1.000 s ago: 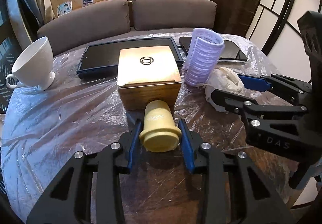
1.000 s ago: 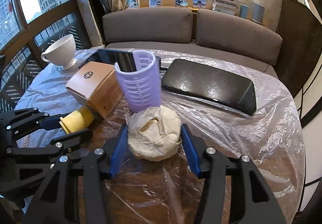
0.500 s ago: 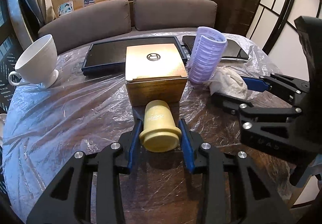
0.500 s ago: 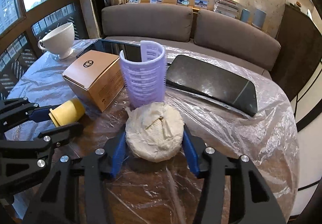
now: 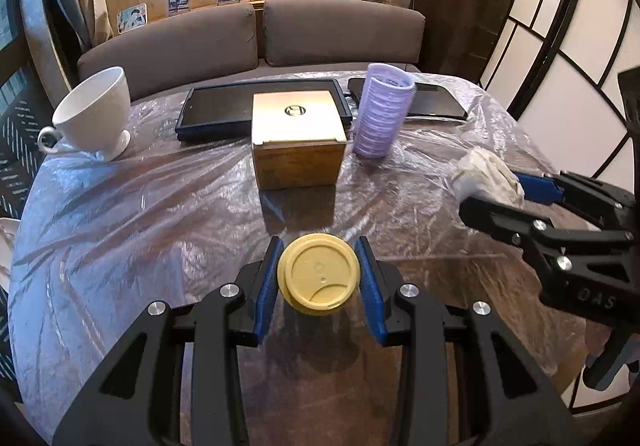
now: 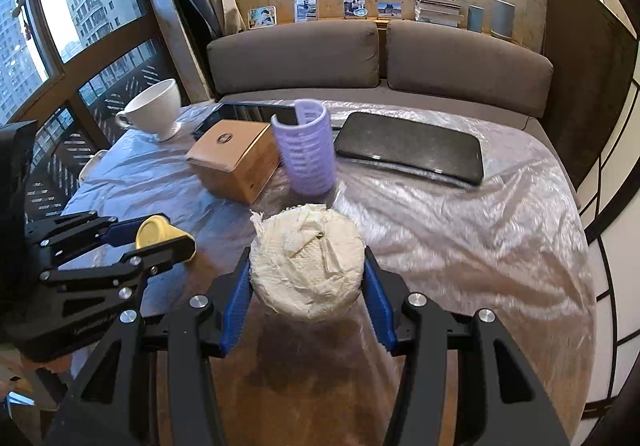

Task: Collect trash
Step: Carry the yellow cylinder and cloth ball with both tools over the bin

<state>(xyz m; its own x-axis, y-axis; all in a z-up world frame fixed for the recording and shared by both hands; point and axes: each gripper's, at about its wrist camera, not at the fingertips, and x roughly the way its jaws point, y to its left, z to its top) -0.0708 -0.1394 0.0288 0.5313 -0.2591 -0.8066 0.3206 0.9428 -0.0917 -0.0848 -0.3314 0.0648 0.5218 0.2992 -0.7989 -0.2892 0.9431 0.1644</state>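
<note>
My left gripper [image 5: 318,274] is shut on a small yellow cup [image 5: 317,278], its round lid end facing the camera, held above the plastic-covered table [image 5: 160,213]. In the right wrist view that cup [image 6: 158,236] shows at the left between the left gripper's fingers. My right gripper [image 6: 307,278] is shut on a crumpled ball of white paper [image 6: 307,273], lifted off the table. The paper ball [image 5: 486,175] and the right gripper's fingers [image 5: 536,183] appear at the right edge of the left wrist view.
On the table stand a wooden box [image 5: 298,141], a purple ribbed cup [image 5: 382,115], a white cup [image 5: 94,115], a black tray [image 5: 224,105] and a dark flat pad [image 6: 412,153]. A brown sofa [image 6: 380,57] runs behind; windows [image 6: 64,5] on the left.
Both grippers have pulled back from the box and purple cup and risen, each carrying its item. The yellow cup has tipped so its lid faces the camera.
</note>
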